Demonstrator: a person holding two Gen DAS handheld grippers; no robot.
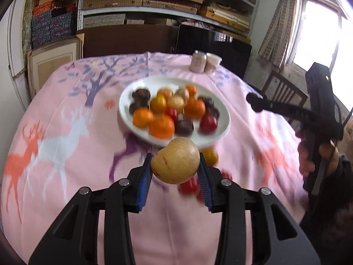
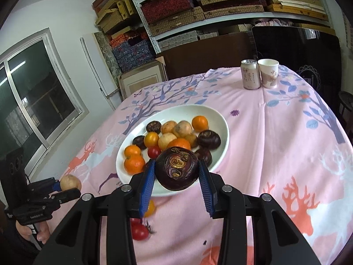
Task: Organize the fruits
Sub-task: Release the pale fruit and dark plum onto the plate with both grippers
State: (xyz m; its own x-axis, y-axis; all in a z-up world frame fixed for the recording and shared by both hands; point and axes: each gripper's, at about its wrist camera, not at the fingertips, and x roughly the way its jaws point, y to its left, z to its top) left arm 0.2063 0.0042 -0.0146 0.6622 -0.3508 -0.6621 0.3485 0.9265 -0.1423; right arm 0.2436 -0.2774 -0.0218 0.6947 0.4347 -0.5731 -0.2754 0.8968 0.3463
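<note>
A white plate (image 1: 217, 132) (image 2: 216, 114) on the pink tablecloth holds several oranges, red and yellow tomatoes, tan fruits and dark chestnuts. My left gripper (image 1: 175, 165) is shut on a tan round fruit (image 1: 176, 161) and holds it above the cloth just before the plate's near rim; it also shows in the right wrist view (image 2: 70, 182). My right gripper (image 2: 176, 170) is shut on a dark purple water chestnut (image 2: 177, 169) over the plate's near edge. Red tomatoes (image 1: 189, 185) (image 2: 140, 231) and a yellow tomato (image 1: 210, 156) (image 2: 151, 208) lie on the cloth near the plate.
A drink can (image 2: 250, 74) and a paper cup (image 2: 268, 72) stand at the far side of the table. Shelves of boxes fill the back wall. A wooden chair (image 1: 284, 92) stands at the right of the table, by a window.
</note>
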